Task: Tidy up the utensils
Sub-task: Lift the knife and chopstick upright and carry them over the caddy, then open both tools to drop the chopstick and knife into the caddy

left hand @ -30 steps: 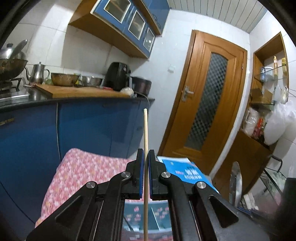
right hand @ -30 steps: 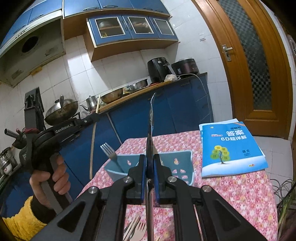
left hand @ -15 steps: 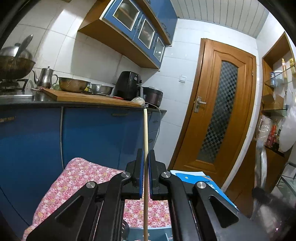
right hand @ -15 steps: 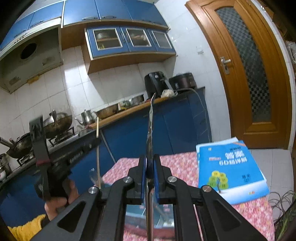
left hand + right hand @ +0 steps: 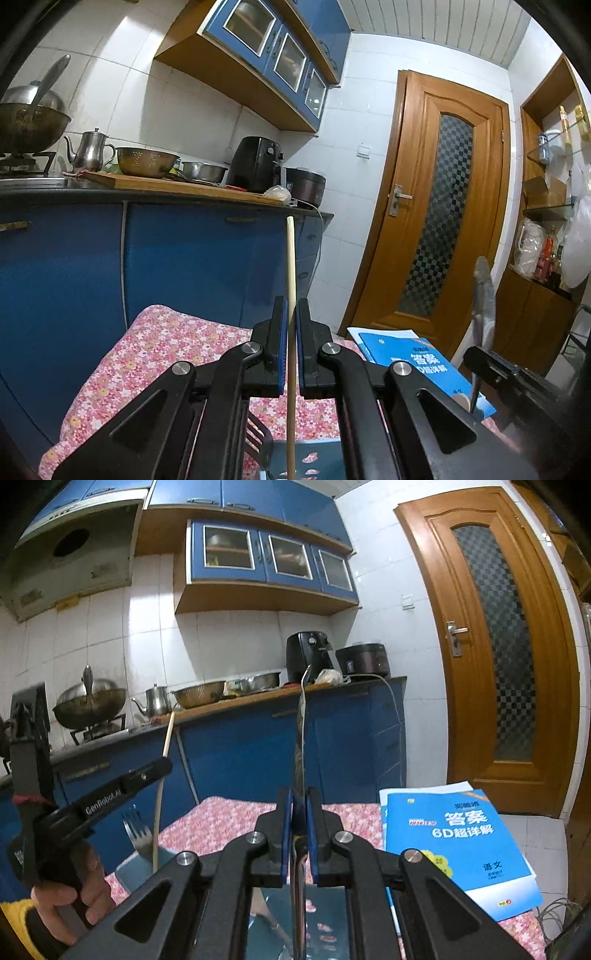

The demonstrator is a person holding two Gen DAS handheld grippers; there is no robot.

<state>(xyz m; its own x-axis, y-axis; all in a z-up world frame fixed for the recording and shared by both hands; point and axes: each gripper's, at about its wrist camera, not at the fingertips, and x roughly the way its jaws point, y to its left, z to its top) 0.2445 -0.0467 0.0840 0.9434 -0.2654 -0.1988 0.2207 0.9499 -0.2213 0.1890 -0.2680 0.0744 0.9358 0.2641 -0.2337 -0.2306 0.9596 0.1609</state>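
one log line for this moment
left gripper: shut on chopstick | right gripper: shut on spoon | both over blue holder

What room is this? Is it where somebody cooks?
Yes, it looks like a home kitchen. A wok sits on a gas stove, a kettle and metal bowls stand on the counter, and blue cupboards hang above.

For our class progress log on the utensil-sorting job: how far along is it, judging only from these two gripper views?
Done: a fork already stands in the blue holder on the floral cloth.
In hand: the left gripper is shut on a wooden chopstick; the right gripper is shut on a metal utensil seen edge-on, its type unclear.
Left: both still need placing in the holder.
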